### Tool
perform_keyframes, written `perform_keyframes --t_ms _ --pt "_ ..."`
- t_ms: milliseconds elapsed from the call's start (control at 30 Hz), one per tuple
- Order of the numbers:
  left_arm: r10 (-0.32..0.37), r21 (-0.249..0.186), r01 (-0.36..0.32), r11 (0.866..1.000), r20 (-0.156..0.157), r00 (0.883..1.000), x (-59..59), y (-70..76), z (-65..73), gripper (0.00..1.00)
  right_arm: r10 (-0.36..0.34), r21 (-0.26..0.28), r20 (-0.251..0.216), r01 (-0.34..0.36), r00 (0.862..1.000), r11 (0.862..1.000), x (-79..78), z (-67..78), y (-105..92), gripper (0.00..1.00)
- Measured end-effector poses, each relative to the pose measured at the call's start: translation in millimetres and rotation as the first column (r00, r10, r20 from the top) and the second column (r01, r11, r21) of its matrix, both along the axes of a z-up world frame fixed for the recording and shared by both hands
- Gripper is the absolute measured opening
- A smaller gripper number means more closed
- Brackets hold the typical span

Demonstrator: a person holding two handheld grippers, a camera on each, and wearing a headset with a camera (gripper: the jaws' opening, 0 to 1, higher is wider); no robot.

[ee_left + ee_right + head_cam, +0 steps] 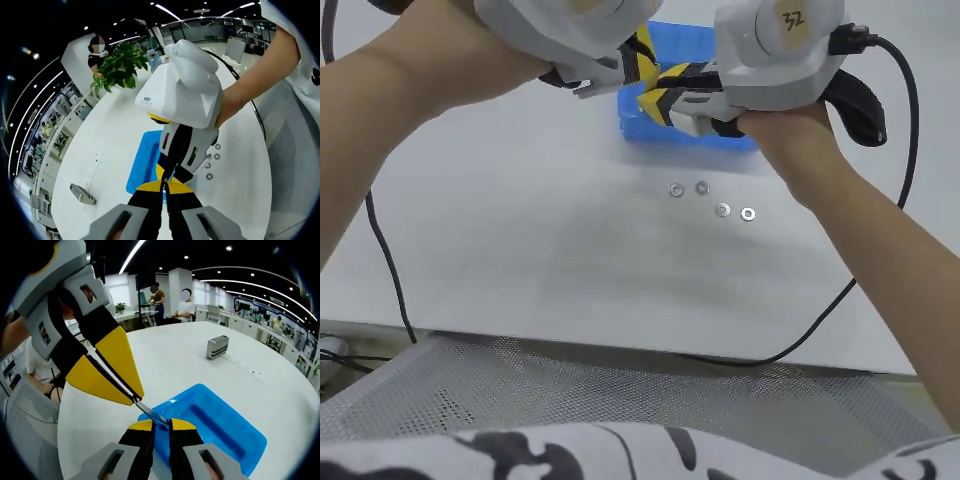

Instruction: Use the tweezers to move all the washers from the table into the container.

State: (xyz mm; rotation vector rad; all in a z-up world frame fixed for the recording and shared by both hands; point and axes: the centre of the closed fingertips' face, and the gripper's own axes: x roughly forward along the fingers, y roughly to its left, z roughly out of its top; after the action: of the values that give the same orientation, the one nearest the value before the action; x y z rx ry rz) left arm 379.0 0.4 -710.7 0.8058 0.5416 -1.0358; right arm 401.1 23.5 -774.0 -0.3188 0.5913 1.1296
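Note:
Several small metal washers [722, 209] lie on the white table [520, 240], just in front of the blue container [665, 130]. They also lie beside the container [142, 162] as washers [209, 176] in the left gripper view. Both grippers meet tip to tip above the container's near edge. My left gripper [640, 68] comes from the left, my right gripper [660, 100] from the right. The thin tweezers [150, 412] run from the left gripper's yellow jaws into my right gripper [160, 424]. My left gripper [165, 187] is shut on them too. The container [220, 432] looks empty where it shows.
A black cable [835, 300] loops over the table's right front, and another cable [382, 255] hangs at the left edge. A small silver box [217, 346] sits beyond the container. A potted plant [117, 67] and seated people are far off.

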Motion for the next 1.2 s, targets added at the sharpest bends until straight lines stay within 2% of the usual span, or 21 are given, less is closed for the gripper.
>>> perform_keyframes --t_ms 167,467,633,733,867,900,1000,1200 --pt "-0.004 -0.011 0.004 1.0 0.005 1.0 -5.5 -1.1 10.4 0.0 0.006 0.012 0.037 -0.006 0.999 1.0 -3.3 12.2 -1.1 0.07" --pt "-0.025 -0.039 0.026 0.999 0.04 0.999 -26.6 -4.7 38.1 0.0 -0.003 0.053 0.076 -0.001 0.997 0.999 -23.1 44.2 -9.1 0.08" --pt "-0.02 -0.064 0.022 0.998 0.032 0.999 -38.0 -7.0 46.7 0.0 -0.002 0.074 0.075 -0.003 0.997 0.997 -36.2 54.7 -11.4 0.08" --pt "-0.023 -0.071 0.025 0.997 0.021 1.0 -47.7 -8.8 47.0 0.0 0.005 0.076 0.082 -0.011 0.997 0.997 -48.2 57.1 -12.3 0.1" --pt "-0.038 -0.081 0.039 0.996 0.013 0.999 -60.5 -12.5 45.5 0.0 0.03 0.086 0.072 -0.036 0.997 0.996 -64.2 58.3 -12.0 0.07" --pt "-0.045 -0.082 0.045 0.996 -0.001 0.999 -63.8 -13.8 43.6 0.0 0.042 0.075 0.07 -0.047 0.997 0.996 -69.4 55.6 -12.4 0.07" --pt "-0.059 -0.078 0.058 0.995 -0.017 0.998 -69.9 -15.2 38.9 0.0 0.06 0.05 0.079 -0.064 0.995 0.997 -78.6 51.1 -13.7 0.06" --pt "-0.06 -0.083 0.057 0.995 -0.037 0.997 -73.8 -18.7 33.9 0.0 0.056 0.053 0.056 -0.059 0.997 0.997 -84.8 46.7 -16.2 0.06"
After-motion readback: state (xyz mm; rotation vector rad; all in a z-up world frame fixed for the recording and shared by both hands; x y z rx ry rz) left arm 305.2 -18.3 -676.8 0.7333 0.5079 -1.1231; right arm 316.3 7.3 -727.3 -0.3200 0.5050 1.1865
